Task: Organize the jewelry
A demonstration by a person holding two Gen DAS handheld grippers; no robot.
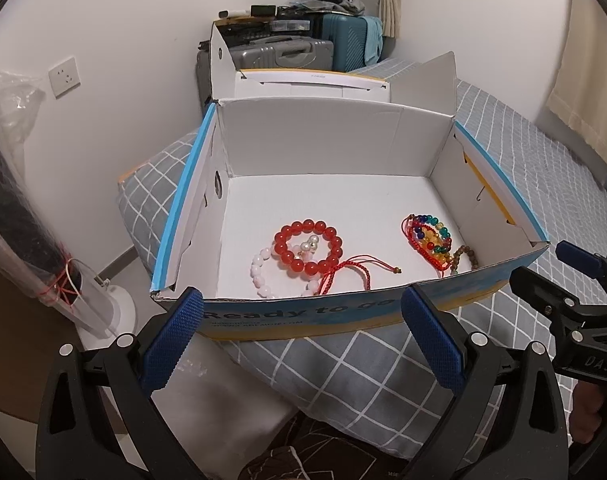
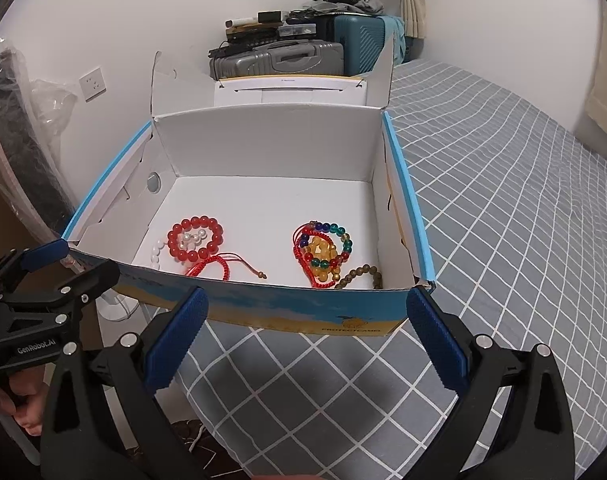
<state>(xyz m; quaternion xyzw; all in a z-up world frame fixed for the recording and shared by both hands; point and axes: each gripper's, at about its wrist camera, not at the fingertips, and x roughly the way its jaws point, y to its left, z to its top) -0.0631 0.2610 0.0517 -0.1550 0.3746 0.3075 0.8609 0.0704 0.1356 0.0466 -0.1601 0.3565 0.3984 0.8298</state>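
While both tools, left tool (image 1: pixel 301 334) and right tool (image 2: pixel 307 336), are held spread and empty before the box (image 2: pixel 263 304) on the bed (image 2: pixel 503 200), the red bead bracelet (image 2: pixel 194 239) near the box's front-left corner is judged light, slippery, best pinched across one bead strand.

Right gripper (image 2: pixel 303 320): hovering with jaws spread wide, at 6 o'clock of the box (image 2: pixel 271 144).
Red bead bracelet (image 2: pixel 195 238): lying at the box floor's 9 o'clock.
Multicolour bracelet (image 2: pixel 327 250): lying at 3 o'clock.
Left gripper (image 2: pixel 69 264): showing at frame's 9 o'clock.
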